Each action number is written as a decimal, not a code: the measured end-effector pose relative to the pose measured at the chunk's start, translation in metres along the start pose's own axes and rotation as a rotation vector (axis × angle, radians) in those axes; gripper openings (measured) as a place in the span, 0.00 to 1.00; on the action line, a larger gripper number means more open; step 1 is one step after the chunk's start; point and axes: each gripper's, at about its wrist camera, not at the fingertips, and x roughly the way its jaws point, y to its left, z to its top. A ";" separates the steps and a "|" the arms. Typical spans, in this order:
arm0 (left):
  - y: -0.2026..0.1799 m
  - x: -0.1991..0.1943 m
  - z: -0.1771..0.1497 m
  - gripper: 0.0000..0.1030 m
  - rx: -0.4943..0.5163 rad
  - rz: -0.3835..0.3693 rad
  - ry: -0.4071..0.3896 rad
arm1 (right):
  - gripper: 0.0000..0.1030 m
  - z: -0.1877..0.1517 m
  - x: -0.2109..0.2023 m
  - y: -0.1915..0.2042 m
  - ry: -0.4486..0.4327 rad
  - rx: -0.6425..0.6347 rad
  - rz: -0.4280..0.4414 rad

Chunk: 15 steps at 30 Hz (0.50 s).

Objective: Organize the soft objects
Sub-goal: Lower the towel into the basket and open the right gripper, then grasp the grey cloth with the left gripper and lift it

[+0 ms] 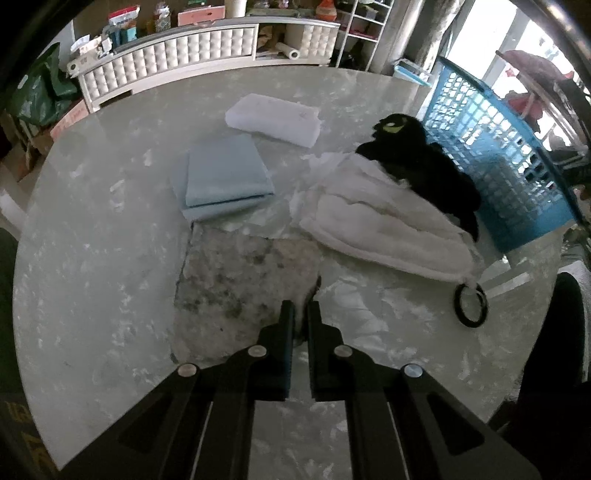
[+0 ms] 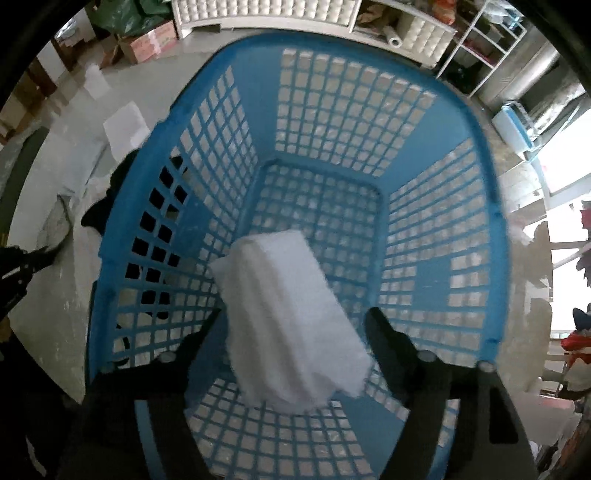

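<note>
The room is cluttered: behind the surface, a pale marbled top, stands a long white cabinet with tufted panels, its top full of boxes and packets, and beside it open white shelves. Cardboard boxes lie on the floor.

On the right part of the surface stands a blue plastic laundry basket with grid walls. Just beside it lies a white fluffy garment, and a black plush toy rests partly on it, against the basket wall. A grey mottled cloth lies flat in front, a folded light blue cloth beyond it, and a folded white towel farther back. A black ring lies at the end of the garment.

The left tongs point steeply down and are closed on the near edge of the grey mottled cloth.

The right tongs point almost straight down into the basket, with jaws wide apart. A folded white cloth is between them, inside the basket, blurred; the pads do not press on it.
</note>
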 end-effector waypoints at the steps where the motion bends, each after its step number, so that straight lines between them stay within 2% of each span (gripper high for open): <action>1: -0.001 -0.002 -0.001 0.05 0.004 -0.006 -0.005 | 0.86 0.000 -0.007 -0.005 -0.014 0.011 -0.001; 7: -0.007 -0.018 -0.004 0.05 0.010 -0.010 -0.028 | 0.97 -0.012 -0.038 -0.006 -0.097 0.040 -0.004; 15: -0.019 -0.050 -0.001 0.05 -0.020 -0.032 -0.068 | 1.00 -0.029 -0.064 -0.014 -0.147 0.071 0.038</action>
